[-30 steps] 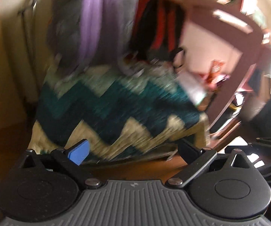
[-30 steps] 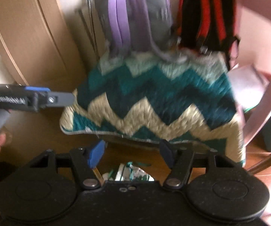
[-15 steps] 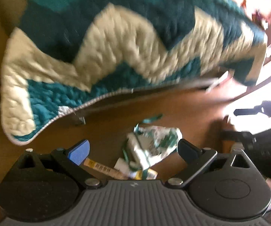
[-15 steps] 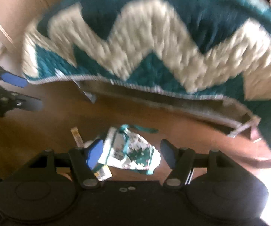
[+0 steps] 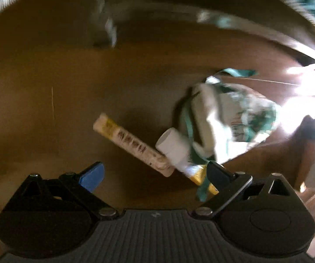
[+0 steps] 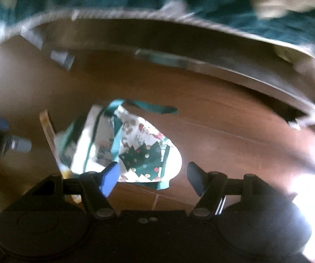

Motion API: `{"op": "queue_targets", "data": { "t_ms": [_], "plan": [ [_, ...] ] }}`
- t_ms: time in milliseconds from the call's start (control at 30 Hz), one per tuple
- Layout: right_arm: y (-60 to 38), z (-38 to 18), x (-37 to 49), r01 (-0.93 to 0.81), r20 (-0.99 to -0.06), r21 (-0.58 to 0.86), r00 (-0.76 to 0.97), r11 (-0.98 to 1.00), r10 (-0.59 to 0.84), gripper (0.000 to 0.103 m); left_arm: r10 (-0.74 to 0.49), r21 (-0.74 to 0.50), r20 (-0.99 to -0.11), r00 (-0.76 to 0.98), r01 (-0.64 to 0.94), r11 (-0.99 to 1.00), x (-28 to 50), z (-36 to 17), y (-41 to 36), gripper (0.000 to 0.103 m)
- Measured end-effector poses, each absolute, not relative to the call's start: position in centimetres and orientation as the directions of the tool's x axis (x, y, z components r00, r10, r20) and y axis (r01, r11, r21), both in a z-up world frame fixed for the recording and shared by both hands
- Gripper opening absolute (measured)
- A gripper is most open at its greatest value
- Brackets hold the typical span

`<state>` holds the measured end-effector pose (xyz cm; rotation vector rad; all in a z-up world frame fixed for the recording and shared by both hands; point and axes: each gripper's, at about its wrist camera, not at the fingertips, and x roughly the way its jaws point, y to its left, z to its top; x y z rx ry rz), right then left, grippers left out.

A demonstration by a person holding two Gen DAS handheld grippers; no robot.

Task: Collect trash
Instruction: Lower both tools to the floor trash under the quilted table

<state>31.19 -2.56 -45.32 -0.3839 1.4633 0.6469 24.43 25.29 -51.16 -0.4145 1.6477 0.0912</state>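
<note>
On wooden floor (image 5: 47,87): crumpled, perhaps paper wrapping (image 6: 135,149)

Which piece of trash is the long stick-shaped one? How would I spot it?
Start at the brown wooden floor, then find the crumpled Christmas-print paper with green ribbon. Just left of it lies a long, narrow packet: pale with yellow and dark print, straight and flat, unlike the short white cylinder touching its near end.

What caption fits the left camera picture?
Open left gripper above floor trash: a paper stick wrapper, a white cap and a crumpled printed wrapper.
</note>
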Motion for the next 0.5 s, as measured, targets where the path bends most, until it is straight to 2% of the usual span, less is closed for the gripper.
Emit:
{"op": "queue_targets", "data": {
  "t_ms": [200,367,500],
  "plan": [
    [0.3,-48.6,30.2,-0.813,-0.991,0.102,-0.032,0.573,0.131,0.067,-0.252,-0.159,-0.962,-0.102,-0.541,0.826,23.2,-56.6,27.6,0.1],
    [1.8,-50.9,30.7,-0.894,-0.994,0.07,-0.027,0.443,0.102,0.067,-0.284,-0.184,-0.954,-0.097,-0.557,0.81,23.5,-58.2,26.9,0.1],
    [2.1,-53.3,32.0,-0.864,-0.994,0.106,-0.075,0.493,0.081,0.067,-0.323,-0.216,-0.942,-0.086,-0.581,0.785,23.9,-59.2,26.6,0.1]
  ]
}}
